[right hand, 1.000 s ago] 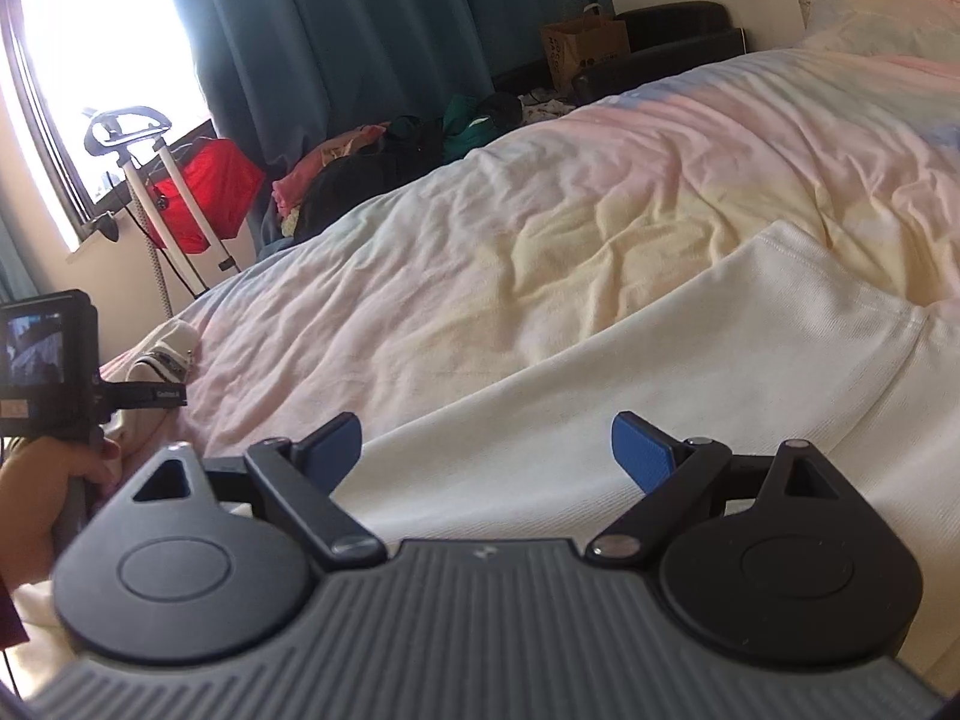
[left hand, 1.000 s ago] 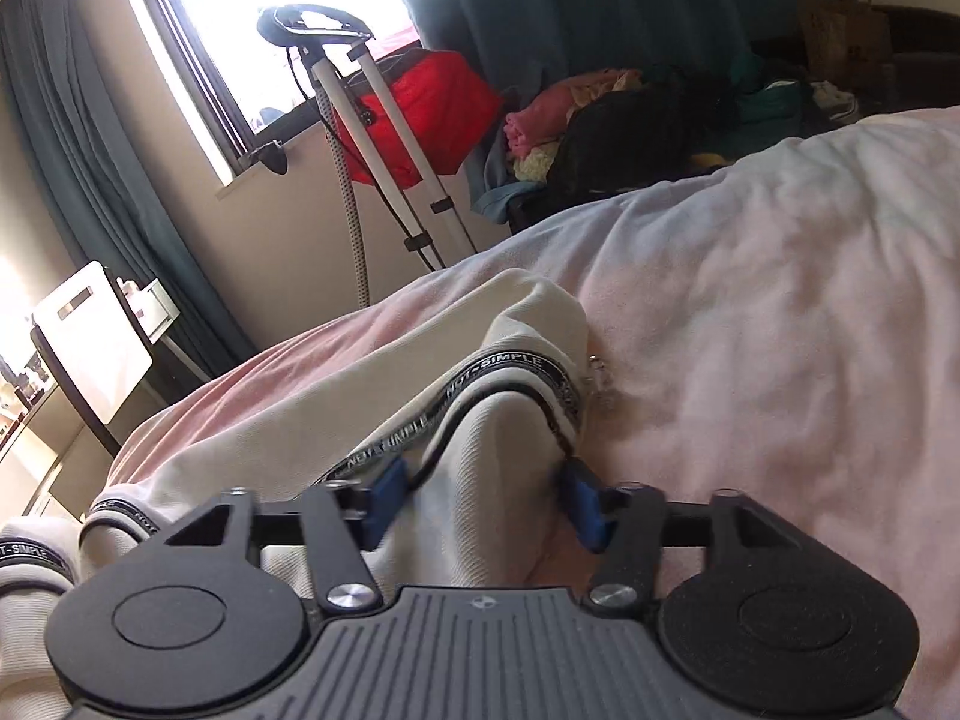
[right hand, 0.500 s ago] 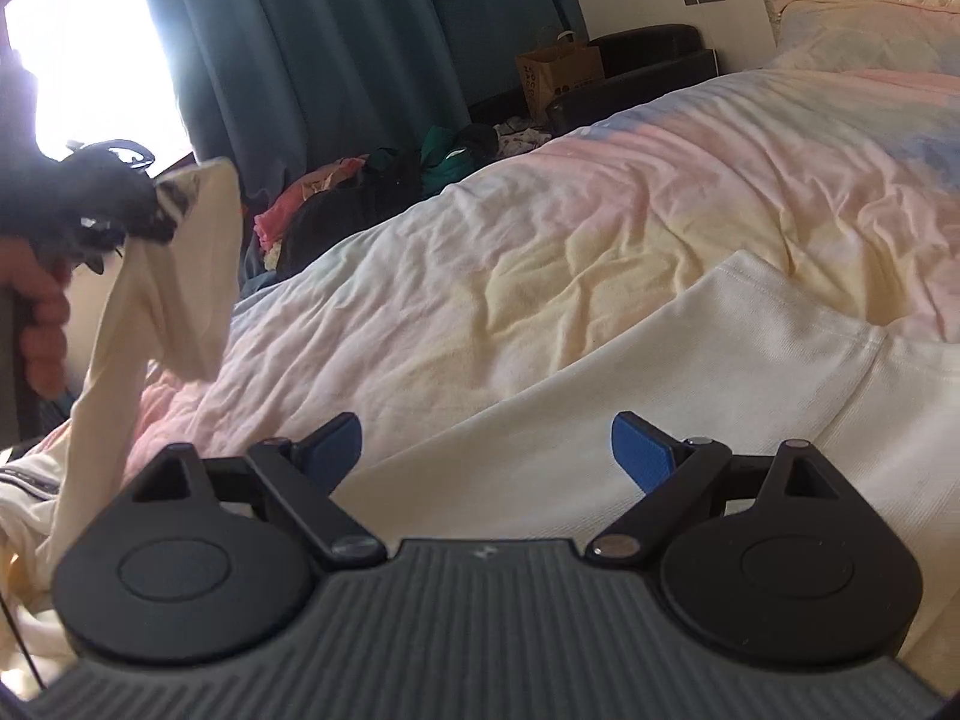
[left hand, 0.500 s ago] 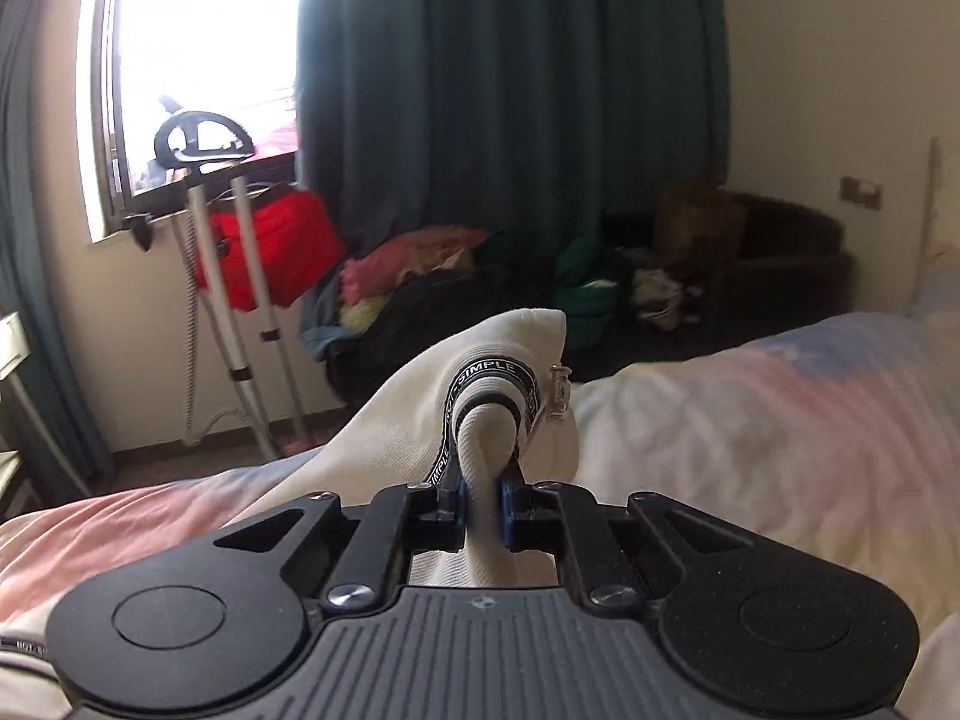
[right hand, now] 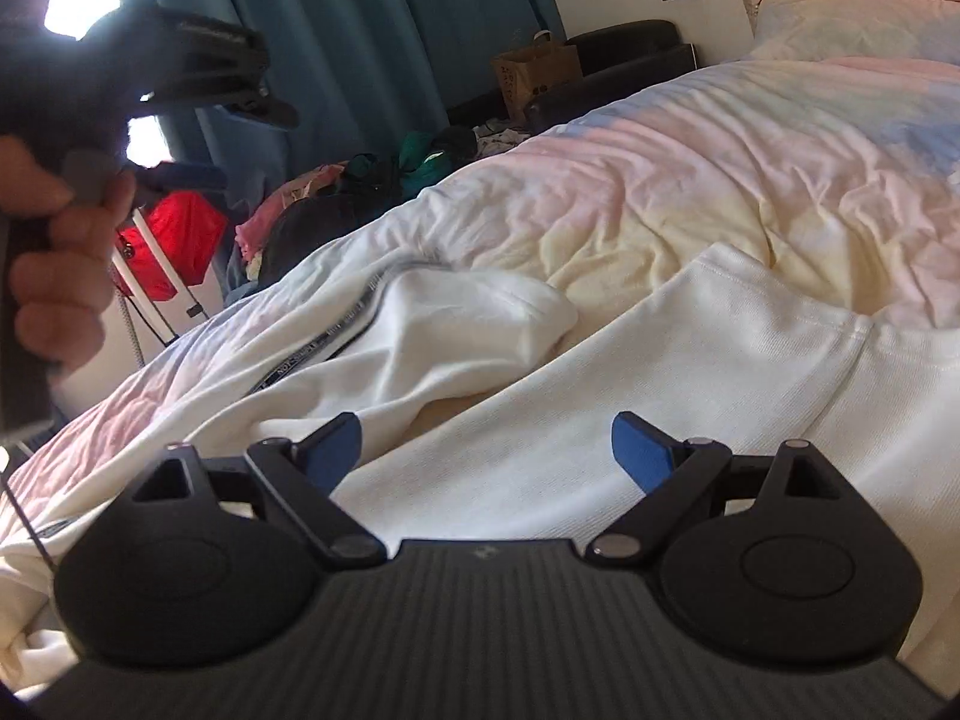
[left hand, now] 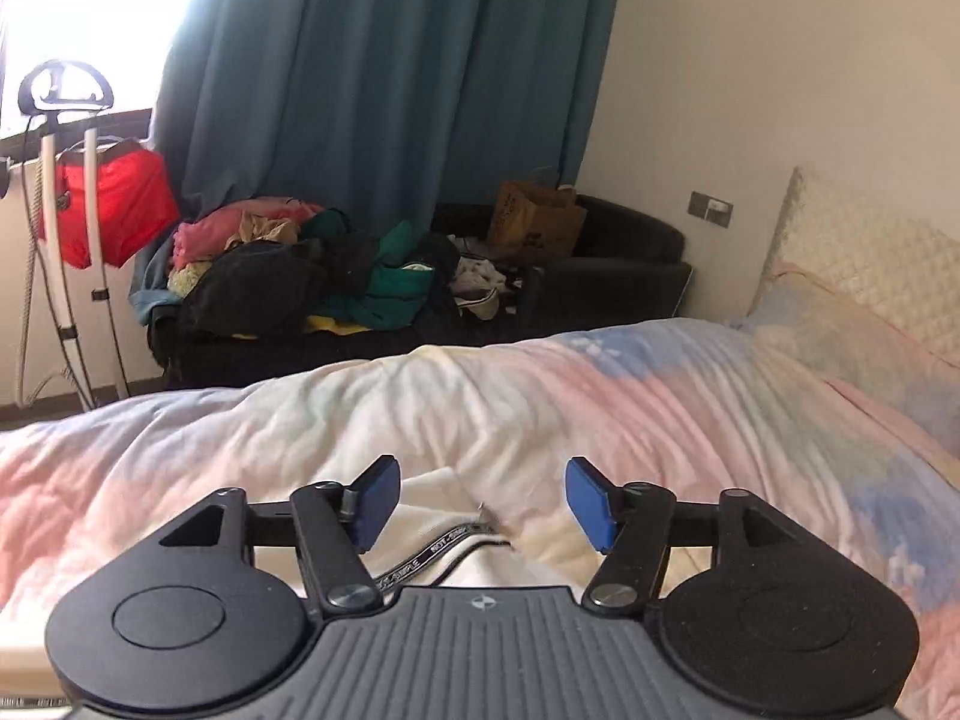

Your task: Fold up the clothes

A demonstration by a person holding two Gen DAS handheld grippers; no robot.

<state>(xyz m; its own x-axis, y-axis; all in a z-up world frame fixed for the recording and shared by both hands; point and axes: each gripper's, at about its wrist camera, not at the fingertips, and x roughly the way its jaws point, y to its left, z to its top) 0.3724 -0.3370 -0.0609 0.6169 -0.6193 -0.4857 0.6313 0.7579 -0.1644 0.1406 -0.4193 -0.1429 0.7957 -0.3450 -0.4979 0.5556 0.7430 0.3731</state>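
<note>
Here, left gripper [left hand: 477, 501]: jaws apart above cream garment [left hand: 456, 564].
Right gripper [right hand: 483, 447]: jaws apart; only this view shows folded sleeve [right hand: 474, 324] at 12 o'clock.

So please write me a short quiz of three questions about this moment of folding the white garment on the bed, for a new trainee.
1. True or false: the left tongs are shut on the white garment.
2. Which thing stands on the dark sofa near the wall? A) a brown paper bag B) a lamp C) a suitcase
3. Fill in: the garment's sleeve, the one with the lettered black band, lies folded over the ____ of the garment.

Key
1. False: both blue pads stand apart, above the cloth.
2. A, the brown paper bag.
3. Body.
</note>
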